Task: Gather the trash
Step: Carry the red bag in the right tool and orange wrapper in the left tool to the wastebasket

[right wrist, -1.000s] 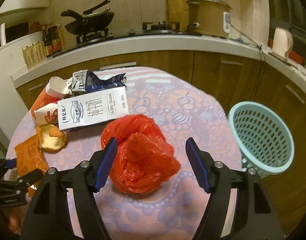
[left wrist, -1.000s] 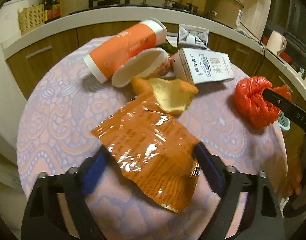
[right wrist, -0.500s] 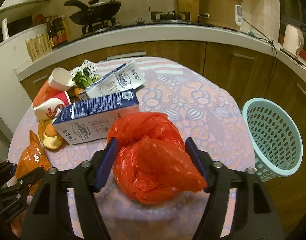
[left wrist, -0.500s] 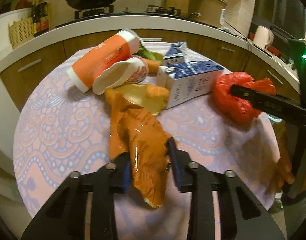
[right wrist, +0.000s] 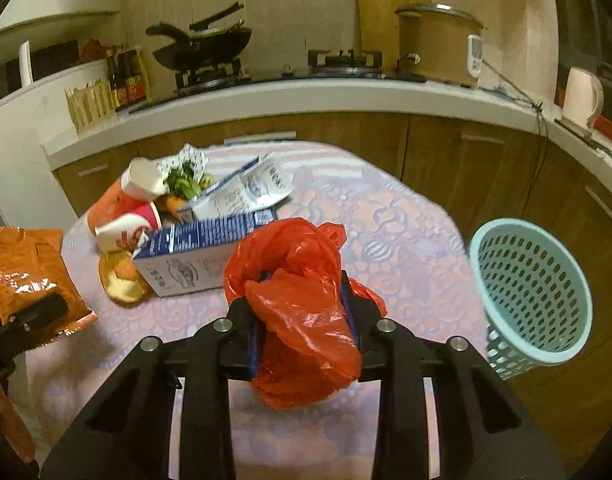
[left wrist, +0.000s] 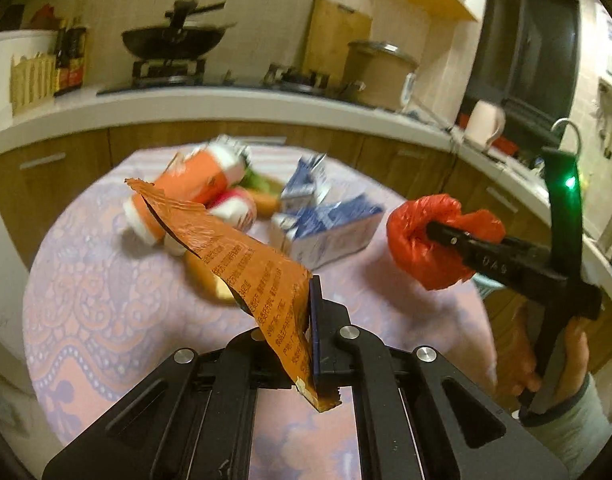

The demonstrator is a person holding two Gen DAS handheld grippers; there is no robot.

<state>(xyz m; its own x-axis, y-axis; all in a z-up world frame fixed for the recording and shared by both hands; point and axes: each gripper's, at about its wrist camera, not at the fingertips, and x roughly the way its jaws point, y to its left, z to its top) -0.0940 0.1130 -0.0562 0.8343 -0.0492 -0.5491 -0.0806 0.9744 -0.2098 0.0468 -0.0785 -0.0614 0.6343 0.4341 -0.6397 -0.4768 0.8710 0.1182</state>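
My left gripper (left wrist: pixel 302 312) is shut on an orange foil snack wrapper (left wrist: pixel 242 256) and holds it above the round table (left wrist: pixel 90 304). The wrapper also shows at the left of the right wrist view (right wrist: pixel 30 276). My right gripper (right wrist: pixel 302 300) is shut on a crumpled red plastic bag (right wrist: pixel 302 320), lifted off the table; the bag also shows in the left wrist view (left wrist: pixel 430 240). A light blue trash basket (right wrist: pixel 530 300) stands off the table's right edge.
On the table lie a blue milk carton (right wrist: pixel 198 256), a second carton (right wrist: pixel 246 192), an orange cup (left wrist: pixel 198 188), a red-and-white cup (right wrist: pixel 126 228), vegetable scraps (right wrist: pixel 182 184) and a yellow peel (right wrist: pixel 122 280). A kitchen counter (right wrist: pixel 306 96) curves behind.
Both grippers closed on their trash and lifted it: the left raised the orange wrapper off the table, the right raised the red bag.
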